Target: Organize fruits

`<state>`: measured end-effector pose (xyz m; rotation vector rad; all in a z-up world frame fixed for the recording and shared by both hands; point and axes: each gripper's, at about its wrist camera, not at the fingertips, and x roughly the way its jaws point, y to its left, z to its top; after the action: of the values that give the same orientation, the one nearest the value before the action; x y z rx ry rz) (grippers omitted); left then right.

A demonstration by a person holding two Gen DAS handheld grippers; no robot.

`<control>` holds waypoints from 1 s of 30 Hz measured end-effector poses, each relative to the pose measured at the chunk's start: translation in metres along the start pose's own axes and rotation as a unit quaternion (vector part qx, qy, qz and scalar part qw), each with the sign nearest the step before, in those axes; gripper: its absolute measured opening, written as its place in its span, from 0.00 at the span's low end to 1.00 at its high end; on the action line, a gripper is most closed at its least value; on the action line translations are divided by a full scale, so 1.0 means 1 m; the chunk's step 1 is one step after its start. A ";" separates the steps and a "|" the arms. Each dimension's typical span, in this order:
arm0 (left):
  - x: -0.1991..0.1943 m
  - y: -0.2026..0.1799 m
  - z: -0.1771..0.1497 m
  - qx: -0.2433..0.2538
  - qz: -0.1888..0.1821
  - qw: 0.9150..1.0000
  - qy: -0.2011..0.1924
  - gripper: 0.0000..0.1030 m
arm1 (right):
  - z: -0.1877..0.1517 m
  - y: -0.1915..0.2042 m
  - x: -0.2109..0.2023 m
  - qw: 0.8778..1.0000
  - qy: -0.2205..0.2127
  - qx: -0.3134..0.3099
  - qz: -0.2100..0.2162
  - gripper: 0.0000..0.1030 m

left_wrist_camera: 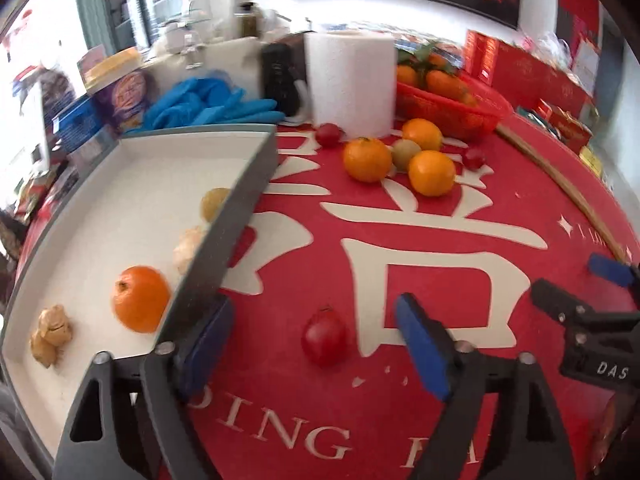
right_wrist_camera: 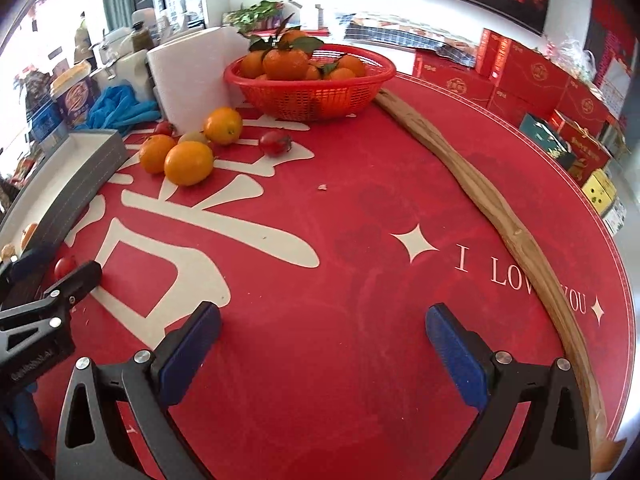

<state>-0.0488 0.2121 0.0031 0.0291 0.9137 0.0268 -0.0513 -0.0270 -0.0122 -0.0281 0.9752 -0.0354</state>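
Note:
My left gripper (left_wrist_camera: 316,314) is open just above the red tablecloth, and a small red tomato (left_wrist_camera: 324,338) lies loose between its blue pads, which do not touch it. To its left stands a grey tray (left_wrist_camera: 248,184) with a white floor holding an orange (left_wrist_camera: 140,298), ginger pieces (left_wrist_camera: 52,334) and a yellowish fruit (left_wrist_camera: 214,202). Further back lies a cluster of three oranges (right_wrist_camera: 188,162), a kiwi (right_wrist_camera: 192,136) and two small tomatoes (right_wrist_camera: 274,142). My right gripper (right_wrist_camera: 324,316) is open over bare cloth with nothing between its fingers.
A red basket (right_wrist_camera: 312,96) of leafy tangerines stands at the back, with a paper towel roll (right_wrist_camera: 192,76) and blue gloves (right_wrist_camera: 120,106) beside it. A long wooden stick (right_wrist_camera: 480,196) curves along the table's right edge. Red boxes are stacked beyond the table.

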 end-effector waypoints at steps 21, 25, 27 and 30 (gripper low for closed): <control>0.005 -0.012 0.001 0.028 -0.035 0.999 0.014 1.00 | 0.002 0.000 0.001 1.000 -0.003 0.011 -0.008 1.00; 0.005 -0.012 0.001 0.028 -0.035 0.999 0.013 1.00 | 0.002 0.000 0.001 1.000 -0.003 0.011 -0.008 1.00; 0.005 -0.012 0.001 0.028 -0.034 0.999 0.013 1.00 | 0.002 0.001 0.001 1.000 -0.003 0.011 -0.008 1.00; 0.005 -0.012 0.001 0.028 -0.035 0.999 0.013 1.00 | 0.002 0.001 0.001 1.000 -0.003 0.011 -0.008 1.00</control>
<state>-0.0452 0.1998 -0.0006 0.0486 0.9414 -0.0624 -0.0492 -0.0263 -0.0117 -0.0155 0.9690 -0.0605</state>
